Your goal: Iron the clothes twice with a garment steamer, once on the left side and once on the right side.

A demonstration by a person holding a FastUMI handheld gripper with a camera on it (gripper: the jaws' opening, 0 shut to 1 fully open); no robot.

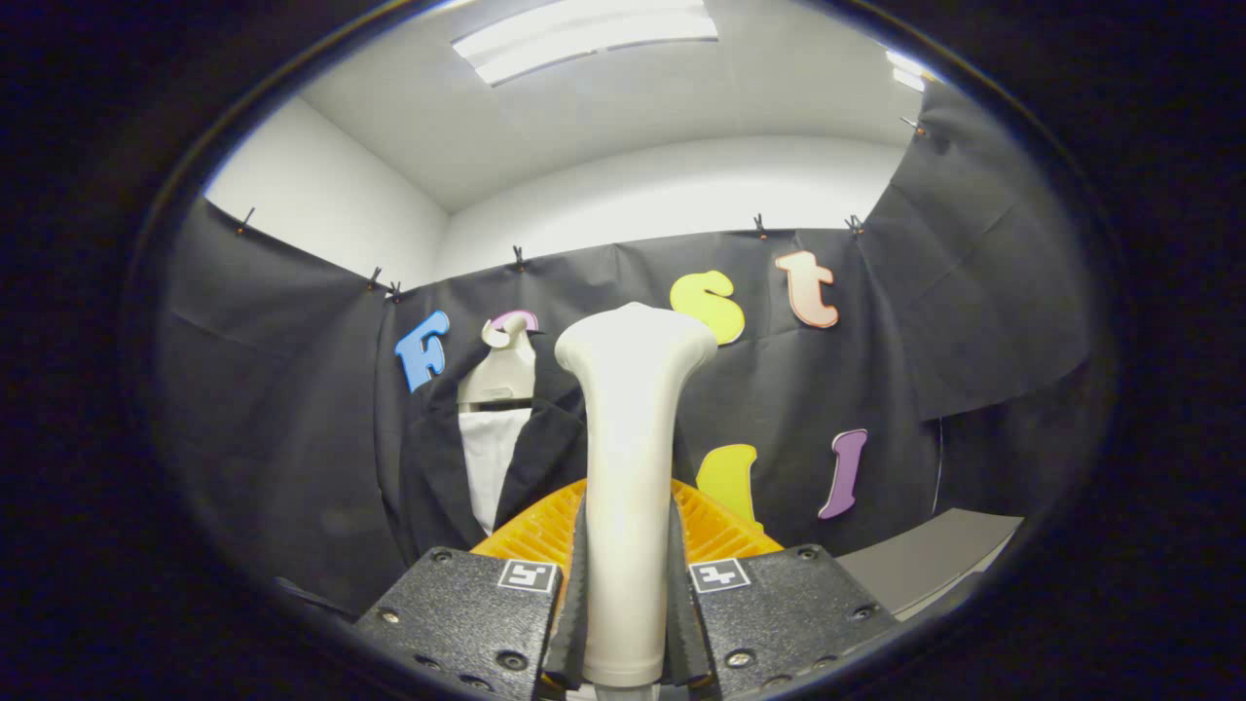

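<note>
Between jaws, smooth flared steamer (clamped)

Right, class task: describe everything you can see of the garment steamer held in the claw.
The garment steamer is a smooth, cream-white plastic wand, glossy, standing upright between the fingers of the claw, which is shut on its lower handle, one finger pressing each side. It narrows above the grip, then flares into a broad rounded head at the top. Its base is hidden below the fingers. It stands ahead of an orange ribbed basket, beside a dark jacket on a hanger.
</note>
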